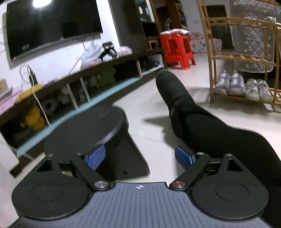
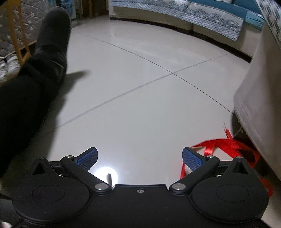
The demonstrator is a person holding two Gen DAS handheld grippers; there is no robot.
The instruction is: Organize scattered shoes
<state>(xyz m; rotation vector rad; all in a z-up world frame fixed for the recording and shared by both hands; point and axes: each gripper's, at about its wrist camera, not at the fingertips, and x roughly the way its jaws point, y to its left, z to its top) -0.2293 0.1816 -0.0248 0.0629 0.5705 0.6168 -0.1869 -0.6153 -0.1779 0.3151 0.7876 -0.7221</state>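
In the left wrist view a bamboo shoe rack [image 1: 212, 84] stands at the right, with a pair of silver-lilac sneakers [image 1: 230, 83] and a pair of white sneakers [image 1: 258, 89] on its lowest shelf. My left gripper [image 1: 140, 157] is open and empty, low over the floor and far from the rack. My right gripper [image 2: 139, 158] is also open and empty above bare tiles. A person's leg in black with a dark slipper [image 1: 168, 82] stretches across the floor between both views. The rack's edge [image 2: 19, 47] shows at the far left of the right wrist view.
A round black device on a dark base [image 1: 91, 129] lies just ahead of the left gripper. A low TV cabinet [image 1: 87, 91] runs along the left wall, a red stool [image 1: 177, 47] behind it. A red ribbon [image 2: 228, 147] lies by a beige cover [image 2: 260, 91]; a sofa [image 2: 184, 15] lines the back.
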